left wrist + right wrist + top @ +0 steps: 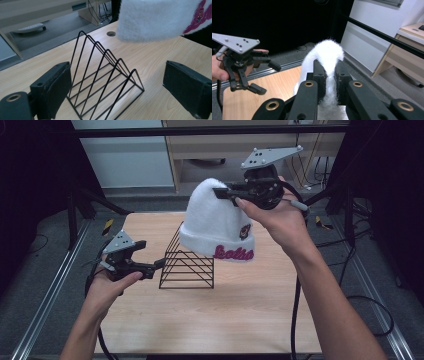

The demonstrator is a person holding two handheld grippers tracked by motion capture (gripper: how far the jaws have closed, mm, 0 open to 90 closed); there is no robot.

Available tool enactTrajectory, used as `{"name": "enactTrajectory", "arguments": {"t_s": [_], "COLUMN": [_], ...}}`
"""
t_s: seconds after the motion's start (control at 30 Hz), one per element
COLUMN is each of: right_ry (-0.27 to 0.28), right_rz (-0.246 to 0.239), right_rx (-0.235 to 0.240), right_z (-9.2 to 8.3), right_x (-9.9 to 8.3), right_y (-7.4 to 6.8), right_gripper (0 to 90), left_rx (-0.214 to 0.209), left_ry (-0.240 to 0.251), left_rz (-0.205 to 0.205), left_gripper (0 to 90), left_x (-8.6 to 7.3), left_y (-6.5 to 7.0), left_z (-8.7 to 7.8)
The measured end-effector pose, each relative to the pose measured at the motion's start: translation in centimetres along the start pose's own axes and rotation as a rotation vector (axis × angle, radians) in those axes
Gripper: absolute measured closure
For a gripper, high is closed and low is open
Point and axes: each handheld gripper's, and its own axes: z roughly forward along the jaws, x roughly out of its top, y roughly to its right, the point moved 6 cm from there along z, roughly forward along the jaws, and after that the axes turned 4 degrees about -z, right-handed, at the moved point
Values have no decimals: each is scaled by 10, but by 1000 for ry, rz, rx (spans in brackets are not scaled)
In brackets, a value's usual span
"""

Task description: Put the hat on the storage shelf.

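Note:
A white fuzzy beanie (215, 225) with pink lettering hangs above the wooden table (240, 310), its brim just over a black wire rack (187, 262) of triangular dividers. My right gripper (225, 194) is shut on the beanie's crown. In the right gripper view, its jaws (329, 70) pinch the white fabric (329, 50). My left gripper (160, 265) is open at the rack's left end. In the left gripper view, the rack (105, 82) stands between and ahead of the wide jaws (117, 82), with the beanie's brim (150, 20) above. The right gripper view also shows the left gripper (268, 78) with its jaws apart.
A round cable hole (111, 33) sits in the table's far part. A black frame bar (210, 131) crosses behind the table. Behind it stands wooden furniture (240, 150). Cables (370, 305) lie on the floor at right. Metal rails (45, 300) run along the table's sides.

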Motion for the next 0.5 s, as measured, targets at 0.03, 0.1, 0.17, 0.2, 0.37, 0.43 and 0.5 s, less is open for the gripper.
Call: {"name": "enactTrajectory", "arguments": {"t_s": [0.03, 0.1, 0.17, 0.2, 0.37, 0.43, 0.5], "right_ry": [4, 7, 7, 8, 10, 10, 9], "right_rz": [-2, -2, -8, -10, -15, -22, -22], "right_rx": [3, 11, 20, 25, 38, 47, 47], "right_z": [2, 5, 10, 12, 18, 23, 24], "right_x": [2, 4, 8, 9, 15, 18, 19], "right_y": [-1, -2, -5, -6, -11, -13, -14], "right_gripper": [830, 830, 830, 830, 830, 829, 829], "left_rx": [-4, -15, -20, -20, -28, -27, -23], "left_ry": [-1, 0, 3, 3, 14, 10, 1], "left_rz": [0, -3, -7, -7, -25, -22, -22], "left_gripper": [81, 87, 99, 103, 122, 142, 145], "left_x": [0, 0, 1, 1, 5, 7, 8], "left_y": [0, 0, 0, 0, 0, -1, -2], "left_z": [1, 3, 5, 5, 7, 7, 9]}}
